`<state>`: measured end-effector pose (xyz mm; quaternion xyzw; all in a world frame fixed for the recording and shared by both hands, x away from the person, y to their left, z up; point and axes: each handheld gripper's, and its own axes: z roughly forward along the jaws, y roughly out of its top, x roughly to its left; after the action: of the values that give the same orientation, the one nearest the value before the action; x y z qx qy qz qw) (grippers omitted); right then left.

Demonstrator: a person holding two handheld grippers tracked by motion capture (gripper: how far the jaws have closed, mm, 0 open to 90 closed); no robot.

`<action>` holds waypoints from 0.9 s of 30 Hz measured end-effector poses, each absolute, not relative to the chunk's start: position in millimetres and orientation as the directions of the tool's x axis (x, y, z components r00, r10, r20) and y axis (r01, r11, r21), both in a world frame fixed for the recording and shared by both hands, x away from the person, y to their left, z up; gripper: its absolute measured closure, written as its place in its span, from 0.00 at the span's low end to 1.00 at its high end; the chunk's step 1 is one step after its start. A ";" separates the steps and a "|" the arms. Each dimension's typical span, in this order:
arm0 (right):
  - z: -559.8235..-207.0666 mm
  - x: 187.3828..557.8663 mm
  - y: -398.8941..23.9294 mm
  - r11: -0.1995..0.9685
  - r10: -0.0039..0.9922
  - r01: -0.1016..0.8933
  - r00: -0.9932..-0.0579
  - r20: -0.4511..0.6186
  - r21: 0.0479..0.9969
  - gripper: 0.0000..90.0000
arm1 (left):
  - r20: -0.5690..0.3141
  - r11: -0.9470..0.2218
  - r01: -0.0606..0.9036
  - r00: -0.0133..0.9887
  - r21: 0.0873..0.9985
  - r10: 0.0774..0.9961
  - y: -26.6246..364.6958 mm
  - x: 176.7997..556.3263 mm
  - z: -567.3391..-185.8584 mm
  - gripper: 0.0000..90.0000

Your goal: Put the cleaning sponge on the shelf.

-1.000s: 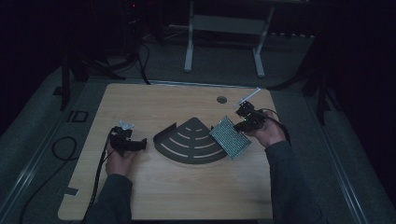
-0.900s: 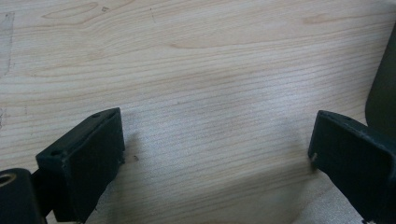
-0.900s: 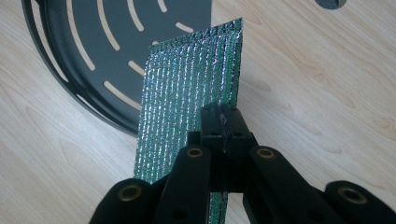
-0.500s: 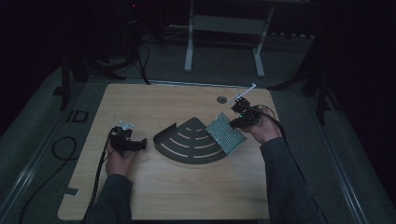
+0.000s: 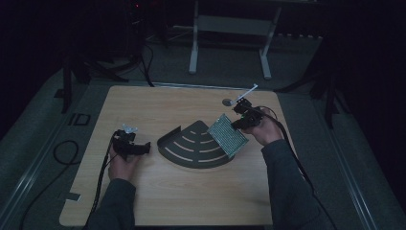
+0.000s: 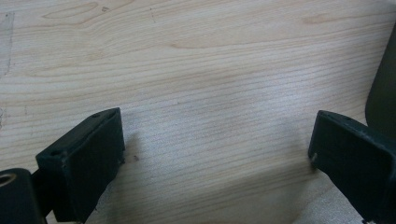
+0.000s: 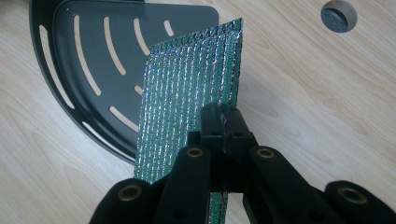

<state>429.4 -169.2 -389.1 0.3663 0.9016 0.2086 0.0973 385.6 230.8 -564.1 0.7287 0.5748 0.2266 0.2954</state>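
A black quarter-round tray [image 5: 191, 143] with curved slots lies in the middle of the wooden table [image 5: 191, 201]. My right gripper [image 5: 239, 122] is shut on a green glittery scouring pad [image 5: 228, 135], holding it tilted over the tray's right edge. In the right gripper view the scouring pad [image 7: 187, 93] stands on edge between the shut jaws of the right gripper [image 7: 223, 122], with the tray [image 7: 93, 60] below and left of it. My left gripper [image 5: 143, 148] rests at the table's left, open, and in the left gripper view the left gripper [image 6: 215, 140] has bare wood between its fingers.
A round cable hole [image 5: 228, 102] sits in the table near the far right, also seen as the hole [image 7: 338, 15] in the right gripper view. Cables trail off the table's left side. A white frame stand [image 5: 230, 43] is on the floor beyond the table.
My right gripper has carried the scouring pad leftward, from beside the tray to over its right edge. The left gripper has stayed put.
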 end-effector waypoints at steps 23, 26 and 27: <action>-402.6 440.5 -154.1 0.639 0.702 0.625 -0.712 -0.008 0.449 1.00 | -0.010 -0.164 0.703 0.236 0.692 0.972 230.8 385.6 -564.2 0.05; -404.0 441.4 -153.0 0.638 0.703 0.627 -0.711 -0.006 0.448 1.00 | -0.010 -0.164 0.703 0.236 0.692 0.972 230.8 385.6 -564.2 0.05; -405.0 442.1 -152.3 0.640 0.702 0.627 -0.713 -0.006 0.445 1.00 | -0.009 -0.164 0.703 0.237 0.692 0.972 230.8 385.7 -564.2 0.05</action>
<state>442.1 -152.3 -405.0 0.3684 0.9011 0.2104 0.0892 385.7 230.8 -564.2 0.7285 0.5746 0.2269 0.2959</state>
